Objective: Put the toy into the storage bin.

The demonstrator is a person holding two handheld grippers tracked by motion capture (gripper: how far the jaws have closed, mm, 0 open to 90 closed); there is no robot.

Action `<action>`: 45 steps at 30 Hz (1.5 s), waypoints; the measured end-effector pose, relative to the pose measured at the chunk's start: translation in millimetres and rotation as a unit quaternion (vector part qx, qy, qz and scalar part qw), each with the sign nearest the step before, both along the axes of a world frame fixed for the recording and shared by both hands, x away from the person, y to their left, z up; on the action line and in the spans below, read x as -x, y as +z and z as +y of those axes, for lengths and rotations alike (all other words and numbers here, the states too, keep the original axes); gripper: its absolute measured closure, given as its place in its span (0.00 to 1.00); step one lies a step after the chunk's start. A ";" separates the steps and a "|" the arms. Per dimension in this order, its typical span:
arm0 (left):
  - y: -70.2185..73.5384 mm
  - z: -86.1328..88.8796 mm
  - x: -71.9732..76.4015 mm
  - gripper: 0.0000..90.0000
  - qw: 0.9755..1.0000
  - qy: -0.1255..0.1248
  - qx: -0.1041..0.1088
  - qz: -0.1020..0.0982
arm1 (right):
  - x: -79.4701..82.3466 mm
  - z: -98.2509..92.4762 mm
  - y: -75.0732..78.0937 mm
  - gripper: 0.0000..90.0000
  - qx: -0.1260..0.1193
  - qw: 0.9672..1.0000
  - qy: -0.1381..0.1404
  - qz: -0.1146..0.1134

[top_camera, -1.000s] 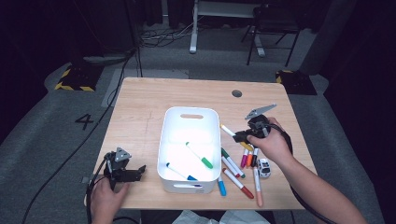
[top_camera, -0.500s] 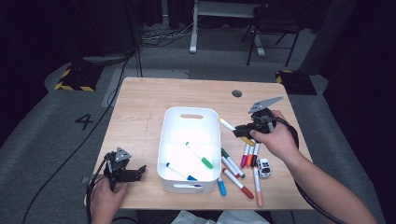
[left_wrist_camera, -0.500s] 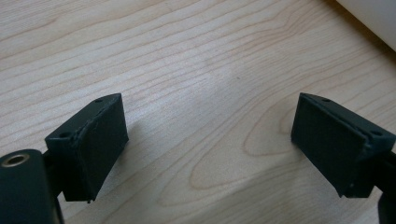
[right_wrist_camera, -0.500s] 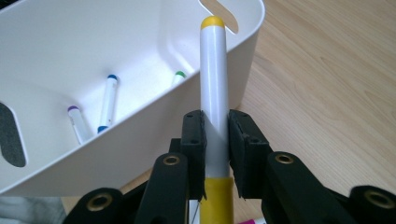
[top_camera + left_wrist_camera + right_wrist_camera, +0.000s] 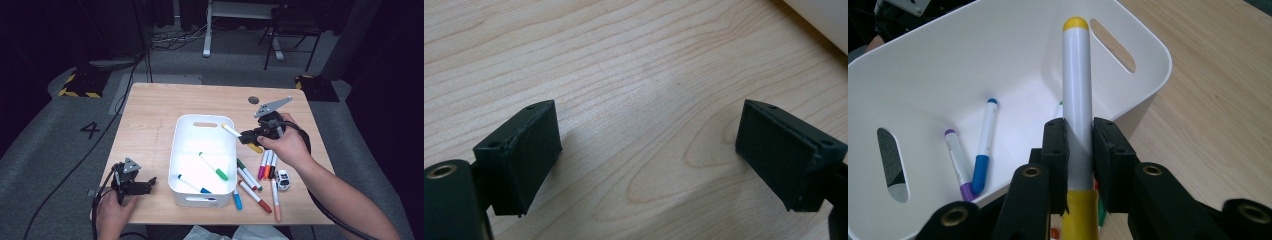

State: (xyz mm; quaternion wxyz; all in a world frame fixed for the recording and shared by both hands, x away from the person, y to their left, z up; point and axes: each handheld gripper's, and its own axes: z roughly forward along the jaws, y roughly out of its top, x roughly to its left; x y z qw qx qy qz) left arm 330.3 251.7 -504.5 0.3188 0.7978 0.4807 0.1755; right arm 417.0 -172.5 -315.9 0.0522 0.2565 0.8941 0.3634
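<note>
Wooden table (image 5: 165, 115): right gripper (image 5: 248, 136) clamps the yellow marker (image 5: 1076, 90), long axis pointing over the white bin's (image 5: 176, 150) rim, bin just ahead.

Numeral "4" on the floor (image 5: 91, 130)

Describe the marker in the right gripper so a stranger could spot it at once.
Find the white bin mid-table. At its right rim, the right gripper clamps a white marker with yellow ends. Its tip pokes over the bin, while the others lie loose in the bin or on the table.
</note>
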 end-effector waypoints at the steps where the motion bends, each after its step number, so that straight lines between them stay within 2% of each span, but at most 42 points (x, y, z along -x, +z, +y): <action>1: -0.1 0.0 -0.1 0.12 1.000 -0.001 0.001 0.000 | -0.1 2.3 0.5 0.85 -0.002 1.000 0.003 -0.002; 8: -0.2 -0.9 -0.3 0.13 1.000 0.002 0.003 0.000 | -1.9 17.9 2.9 0.85 -0.009 1.000 0.011 -0.007; 17: -0.4 -1.8 -1.3 0.13 1.000 0.002 0.003 0.000 | -3.1 40.5 0.8 0.86 -0.005 1.000 0.027 -0.008; 24: -0.3 -1.7 -1.9 0.12 1.000 0.000 0.001 -0.002 | -2.8 57.4 0.2 0.86 -0.005 0.999 0.047 -0.022; 35: -0.4 -1.7 -1.9 0.12 1.000 0.001 0.002 -0.002 | -9.1 73.2 -23.0 0.86 0.016 0.998 0.059 -0.018; 42: -0.3 -1.6 -1.9 0.12 1.000 0.000 0.001 -0.002 | -7.6 81.0 -24.8 0.86 0.013 0.997 0.073 -0.021; 45: -0.3 -1.6 -2.0 0.12 1.000 0.000 0.000 -0.003 | -7.0 85.9 -35.2 0.86 0.026 0.996 0.078 -0.013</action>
